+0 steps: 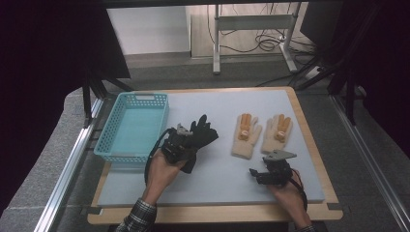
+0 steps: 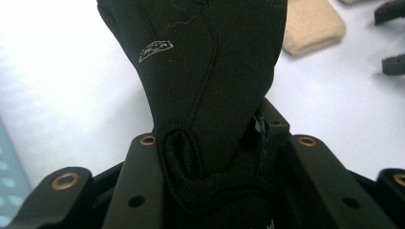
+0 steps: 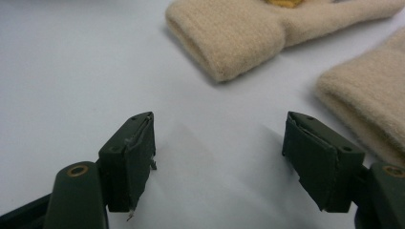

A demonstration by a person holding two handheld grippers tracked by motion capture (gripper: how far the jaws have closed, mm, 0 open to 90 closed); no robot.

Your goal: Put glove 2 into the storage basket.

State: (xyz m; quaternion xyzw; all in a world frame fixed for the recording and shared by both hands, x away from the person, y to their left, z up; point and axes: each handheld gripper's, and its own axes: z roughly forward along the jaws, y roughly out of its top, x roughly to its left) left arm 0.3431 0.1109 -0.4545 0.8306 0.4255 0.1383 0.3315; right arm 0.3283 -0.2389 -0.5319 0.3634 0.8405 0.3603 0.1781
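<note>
Black glove (image 1: 202, 131), pinched at its cuff by the closed left tongs (image 1: 186, 137), hung above the counter (image 1: 217, 183) beside the blue basket (image 1: 109, 145). Right tongs (image 1: 263, 175) rested open and empty near two beige gloves (image 1: 245, 137). Carrying the glove high should clear the basket rim.

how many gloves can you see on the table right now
3: one black fabric glove clamped in the left gripper beside the blue plastic basket, and two beige knitted gloves lying side by side.
</note>
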